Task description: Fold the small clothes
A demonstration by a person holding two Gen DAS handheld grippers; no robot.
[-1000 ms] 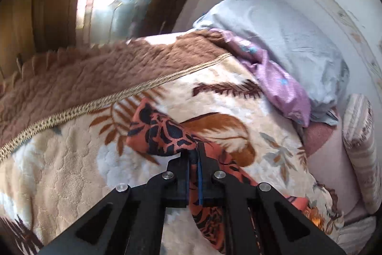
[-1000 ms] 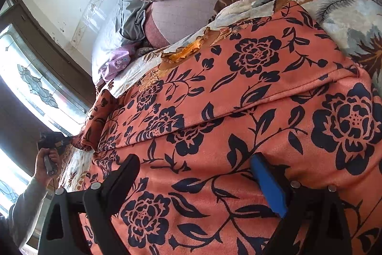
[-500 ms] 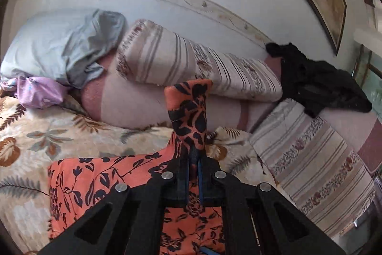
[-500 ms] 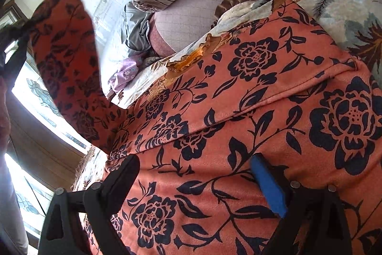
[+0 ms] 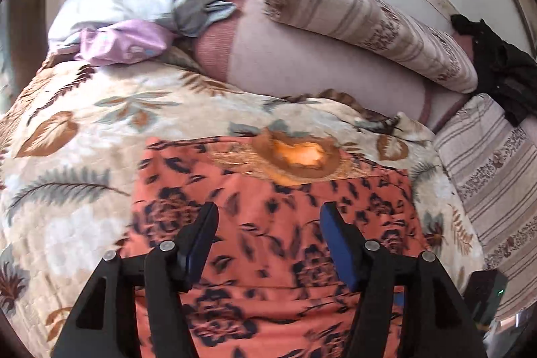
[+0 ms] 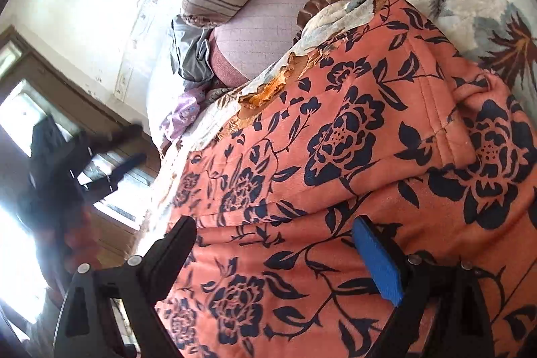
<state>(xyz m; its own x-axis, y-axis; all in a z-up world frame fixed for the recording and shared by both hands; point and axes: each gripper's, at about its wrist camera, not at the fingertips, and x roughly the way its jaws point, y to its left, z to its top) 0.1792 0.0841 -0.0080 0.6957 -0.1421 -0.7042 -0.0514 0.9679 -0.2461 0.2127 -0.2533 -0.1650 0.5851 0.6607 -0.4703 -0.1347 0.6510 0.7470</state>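
Across the lower middle of both views, the orange floral garment (image 5: 268,217) lies flat on the leaf-print blanket (image 5: 84,156), with no legible writing anywhere. The left tongs (image 5: 266,223) have just been opening and now stand spread above the cloth, having let go of the corner pinched half a second ago. The right tongs (image 6: 275,244) stand wide apart over the cloth, gripping nothing.

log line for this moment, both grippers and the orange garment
left gripper: open, just released | right gripper: open | orange floral garment: flat on leaf-print blanket
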